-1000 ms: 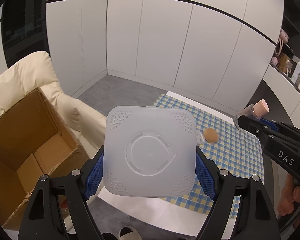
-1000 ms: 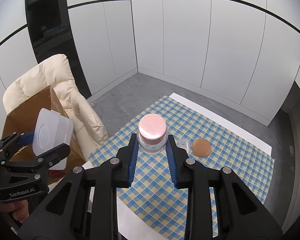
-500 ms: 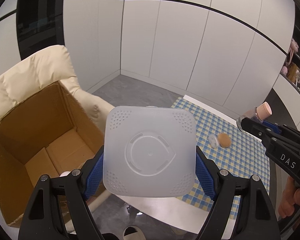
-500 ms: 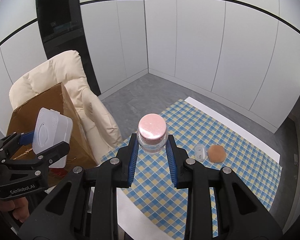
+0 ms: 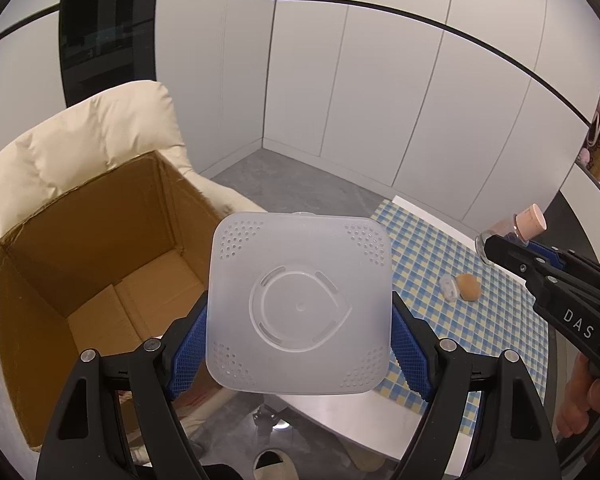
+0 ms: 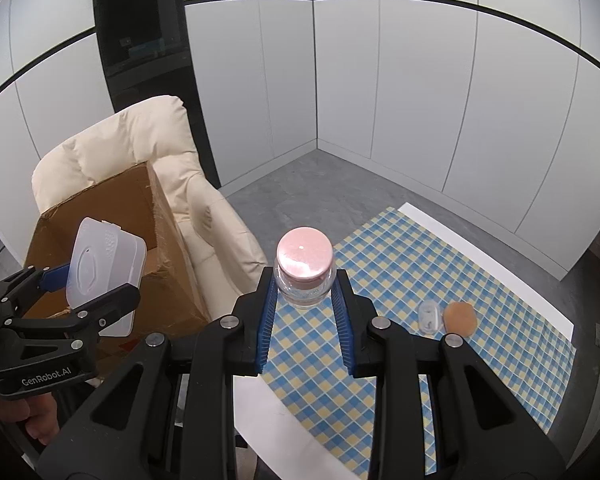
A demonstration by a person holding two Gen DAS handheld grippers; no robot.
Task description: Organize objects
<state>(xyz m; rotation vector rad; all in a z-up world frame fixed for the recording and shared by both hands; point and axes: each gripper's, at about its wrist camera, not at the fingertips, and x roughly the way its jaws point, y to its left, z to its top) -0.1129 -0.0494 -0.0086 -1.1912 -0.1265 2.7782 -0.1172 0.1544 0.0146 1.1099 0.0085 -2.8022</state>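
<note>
My left gripper [image 5: 299,332] is shut on a white translucent square plastic container [image 5: 300,304], its blue pads pressed on both sides. It hangs in the air beside the open cardboard box [image 5: 92,264], which rests on a cream armchair [image 5: 96,136]. My right gripper [image 6: 305,300] is shut on a clear jar with a pink lid [image 6: 305,266], held above the edge of the blue-and-yellow checked tablecloth [image 6: 440,280]. The same container [image 6: 106,276] and left gripper [image 6: 92,296] show at the left in the right wrist view. The jar [image 5: 512,230] appears at the right in the left wrist view.
On the tablecloth lie a round brown puff [image 6: 460,318] and a small clear case [image 6: 430,316]. The white table edge [image 6: 284,420] runs in front. Grey floor and white cabinet walls lie beyond. A slipper [image 5: 274,464] shows below, and shelves [image 5: 598,152] with items at far right.
Both grippers have swung to the left with their loads: the box and armchair now sit more central in both views, and the table has slid to the right. Both grips are unchanged.
</note>
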